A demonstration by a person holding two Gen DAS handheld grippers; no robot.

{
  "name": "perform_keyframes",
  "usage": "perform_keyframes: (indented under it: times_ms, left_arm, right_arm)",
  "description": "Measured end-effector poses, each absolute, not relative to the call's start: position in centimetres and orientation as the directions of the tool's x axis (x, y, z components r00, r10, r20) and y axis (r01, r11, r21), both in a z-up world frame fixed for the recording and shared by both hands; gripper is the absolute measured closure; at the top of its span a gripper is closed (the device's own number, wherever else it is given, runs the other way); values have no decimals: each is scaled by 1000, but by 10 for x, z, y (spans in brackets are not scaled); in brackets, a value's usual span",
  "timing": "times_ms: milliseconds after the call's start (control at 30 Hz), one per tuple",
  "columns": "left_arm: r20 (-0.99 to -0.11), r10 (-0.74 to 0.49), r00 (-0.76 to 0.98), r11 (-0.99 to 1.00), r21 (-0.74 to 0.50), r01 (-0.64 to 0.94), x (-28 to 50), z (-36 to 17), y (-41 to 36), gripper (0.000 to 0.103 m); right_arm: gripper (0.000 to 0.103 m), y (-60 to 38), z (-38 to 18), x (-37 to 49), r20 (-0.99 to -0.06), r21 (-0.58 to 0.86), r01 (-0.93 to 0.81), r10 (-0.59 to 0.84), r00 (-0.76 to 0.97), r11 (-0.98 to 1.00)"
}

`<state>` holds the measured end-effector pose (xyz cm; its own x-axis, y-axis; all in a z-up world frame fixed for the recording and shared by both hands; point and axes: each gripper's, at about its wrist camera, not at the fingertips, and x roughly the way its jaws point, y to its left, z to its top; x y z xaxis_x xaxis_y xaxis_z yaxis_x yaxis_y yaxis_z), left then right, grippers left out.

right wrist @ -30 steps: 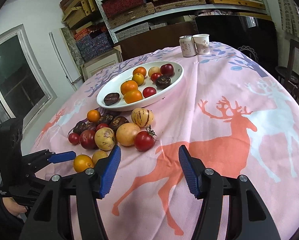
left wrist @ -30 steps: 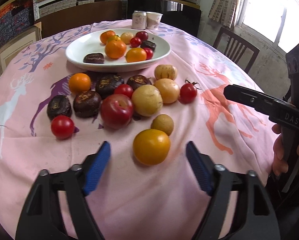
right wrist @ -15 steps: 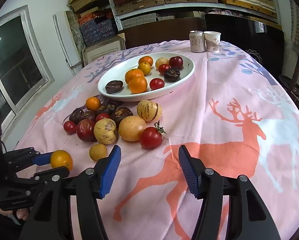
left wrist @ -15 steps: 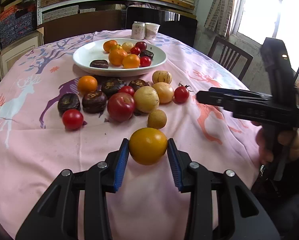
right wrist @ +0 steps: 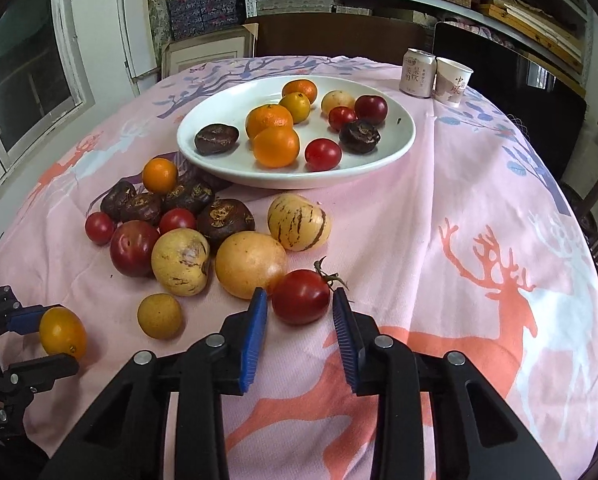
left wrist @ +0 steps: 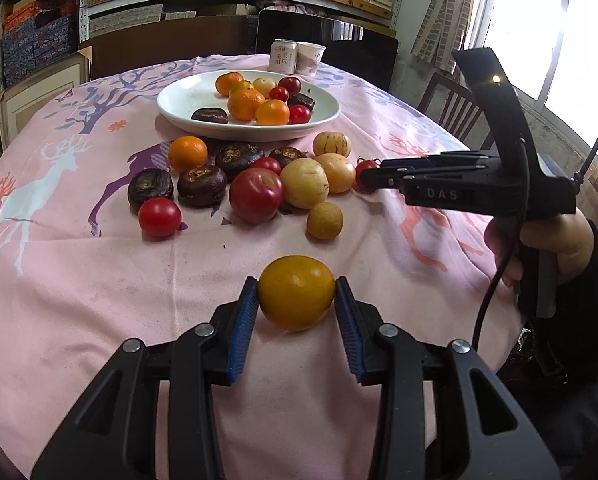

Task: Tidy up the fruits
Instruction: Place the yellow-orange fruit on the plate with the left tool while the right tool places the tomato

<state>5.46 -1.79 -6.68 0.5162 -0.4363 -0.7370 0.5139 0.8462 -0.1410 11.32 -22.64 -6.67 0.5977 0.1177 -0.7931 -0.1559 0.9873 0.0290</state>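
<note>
While half-closed, left gripper (left wrist: pixel 297 281) clamps yellow fruit (left wrist: pixel 295 296).

Black left tool (left wrist: pixel 295 304), ribbed blue pads (left wrist: pixel 243 330), silver screws.

A pink tablecloth (right wrist: pixel 439 216) with orange deer holds a white plate (right wrist: pixel 395 148) and a striped cream melon (right wrist: pixel 299 222).

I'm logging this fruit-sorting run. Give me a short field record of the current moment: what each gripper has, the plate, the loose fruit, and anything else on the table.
left gripper: shut on yellow-orange fruit
right gripper: jaws just closing around red tomato, pads at its sides
white plate: holds oranges, tomatoes, dark fruits, a pale fruit
loose fruit: cluster on pink tablecloth near the plate's front
far side: can and paper cup, side by side
</note>
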Motion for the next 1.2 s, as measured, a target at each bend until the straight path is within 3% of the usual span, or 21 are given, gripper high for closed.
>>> perform_keyframes:
  times_ms: [300,800,933,1200]
  left_arm:
    - [-743,-431,512,848,-141,510,54,-69,-17,65]
    - [-713,-437,549,864,-163,477,69,-48,-6,65]
    - [-684,-433,587,875,-162,457,92,-25,-1,65]
    - [-633,-386,671,917,-188,351,183,11,-5,65]
  right_arm:
    - [73,-238,-76,122,-796,110,-147,176,579,983]
    - [73,-258,-30,73,-681,181,-165,245,690,969]
    - [73,-273,-2,73,-624,185,-158,241,744,970]
    - [73,-284,16,128,-593,221,-135,244,768,966]
